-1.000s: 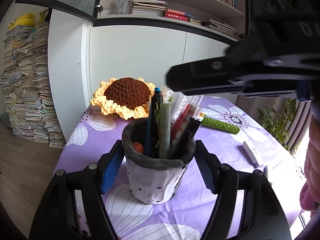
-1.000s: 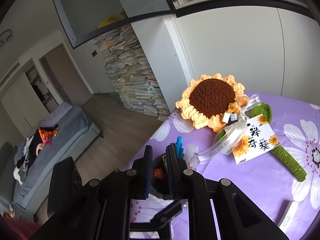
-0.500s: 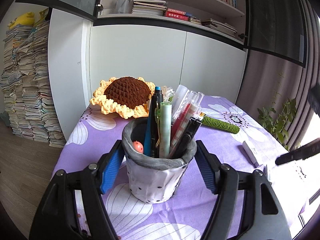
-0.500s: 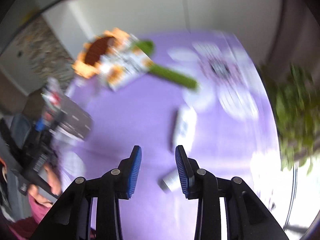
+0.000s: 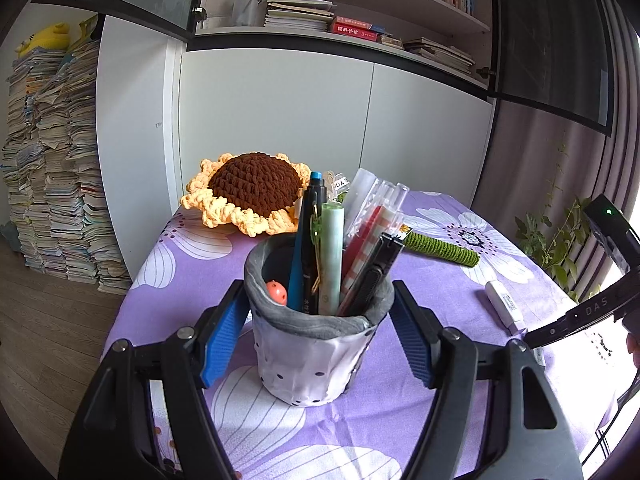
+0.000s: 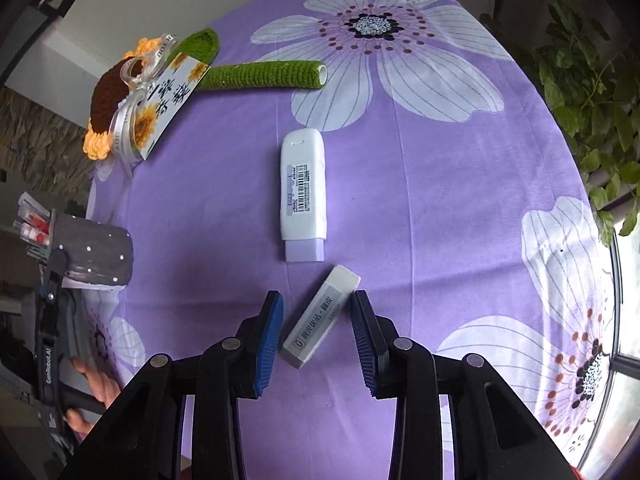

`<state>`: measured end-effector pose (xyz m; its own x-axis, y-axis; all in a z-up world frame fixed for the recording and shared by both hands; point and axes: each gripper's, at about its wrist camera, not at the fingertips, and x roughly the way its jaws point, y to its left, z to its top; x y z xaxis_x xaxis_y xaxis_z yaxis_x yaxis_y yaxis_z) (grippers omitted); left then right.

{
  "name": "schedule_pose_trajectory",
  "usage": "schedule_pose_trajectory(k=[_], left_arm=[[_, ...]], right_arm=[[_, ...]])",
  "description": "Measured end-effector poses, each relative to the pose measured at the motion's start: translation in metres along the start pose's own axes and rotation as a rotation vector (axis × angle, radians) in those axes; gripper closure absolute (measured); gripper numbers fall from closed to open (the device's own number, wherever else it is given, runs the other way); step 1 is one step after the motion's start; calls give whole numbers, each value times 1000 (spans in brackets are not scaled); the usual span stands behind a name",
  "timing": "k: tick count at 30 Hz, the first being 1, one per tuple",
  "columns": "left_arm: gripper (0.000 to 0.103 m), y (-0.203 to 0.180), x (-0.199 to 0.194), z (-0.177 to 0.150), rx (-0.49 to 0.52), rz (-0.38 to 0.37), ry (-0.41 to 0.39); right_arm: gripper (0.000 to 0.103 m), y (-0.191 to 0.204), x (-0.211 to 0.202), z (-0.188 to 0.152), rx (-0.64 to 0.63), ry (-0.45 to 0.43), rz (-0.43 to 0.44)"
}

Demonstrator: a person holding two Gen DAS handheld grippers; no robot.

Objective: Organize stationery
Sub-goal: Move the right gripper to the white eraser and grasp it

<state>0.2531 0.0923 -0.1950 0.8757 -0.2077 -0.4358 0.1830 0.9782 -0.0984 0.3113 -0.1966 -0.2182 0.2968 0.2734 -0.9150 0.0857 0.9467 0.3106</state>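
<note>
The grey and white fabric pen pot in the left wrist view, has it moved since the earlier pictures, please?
No. The pen pot sits just before the crocheted sunflower, as earlier.

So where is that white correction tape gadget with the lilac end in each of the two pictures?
Left wrist view: the correction tape lies far right on the purple cloth, beyond the pen pot.
Right wrist view: it sits near the middle, just above the eraser, lilac end toward the camera.
Shared landmark: the crochet sunflower's green stem, lying beyond the tape in both.
</note>
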Motion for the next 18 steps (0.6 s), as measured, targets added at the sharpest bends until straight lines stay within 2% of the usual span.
schedule_pose_trajectory(k=[3, 6, 8, 10, 15, 18], left_arm=[[33, 1, -1, 0, -1, -2, 0], [33, 1, 0, 0, -3, -3, 1], [33, 0, 0, 0, -3, -3, 1], [33, 0, 0, 0, -3, -3, 1], [33, 0, 0, 0, -3, -3, 1], [33, 1, 0, 0, -3, -3, 1]], right_arm=[[68, 13, 4, 2, -50, -7, -50], [68, 35, 9, -3, -177, -19, -148], [77, 48, 12, -10, -251, -29, -192], [85, 54, 13, -13, -281, -26, -183], [85, 67, -2, -22, -340, -78, -163], [85, 72, -8, -29, -385, -79, -139]])
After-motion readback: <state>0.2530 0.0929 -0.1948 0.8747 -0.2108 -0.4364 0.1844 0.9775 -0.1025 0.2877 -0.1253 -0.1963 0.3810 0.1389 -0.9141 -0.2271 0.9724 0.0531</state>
